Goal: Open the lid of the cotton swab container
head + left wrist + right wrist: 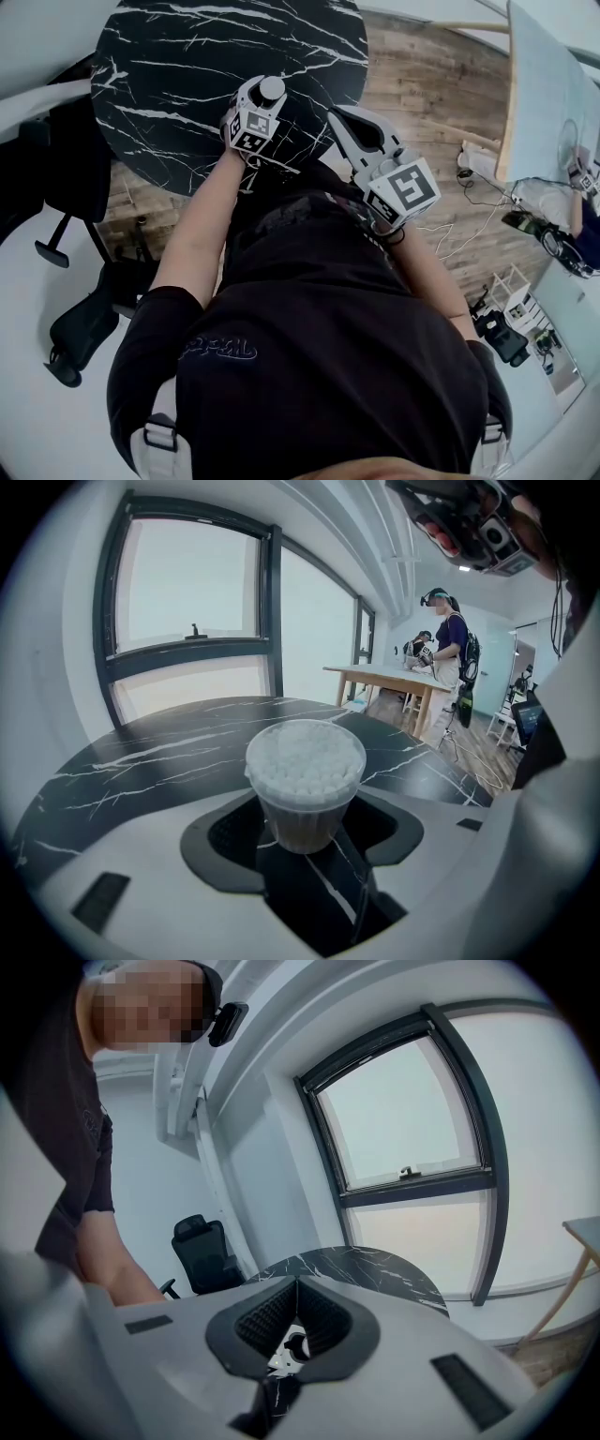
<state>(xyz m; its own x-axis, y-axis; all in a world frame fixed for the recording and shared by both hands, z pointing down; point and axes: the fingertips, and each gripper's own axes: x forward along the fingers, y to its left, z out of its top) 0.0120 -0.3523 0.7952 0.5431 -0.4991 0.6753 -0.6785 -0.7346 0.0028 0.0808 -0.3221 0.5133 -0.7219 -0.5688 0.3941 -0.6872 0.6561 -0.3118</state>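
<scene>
At the near side of a black marble worktop (141, 761), our left tongs (305, 822) are closed round the lower body of the container (302, 808). The pads seem to rest against its sides, and the cup is upright and packed with swabs. Its clear lid (306, 761) is on. Our right tongs (296, 1288) are pressed together with nothing in them, held just right of the left. As we judge it, the job now is to steady the base. We should keep the grip low and no harder than needed, since a thin cup may buckle. Then we spread the right tongs to catch the lid's rim and lift straight, so no swabs spill.
</scene>
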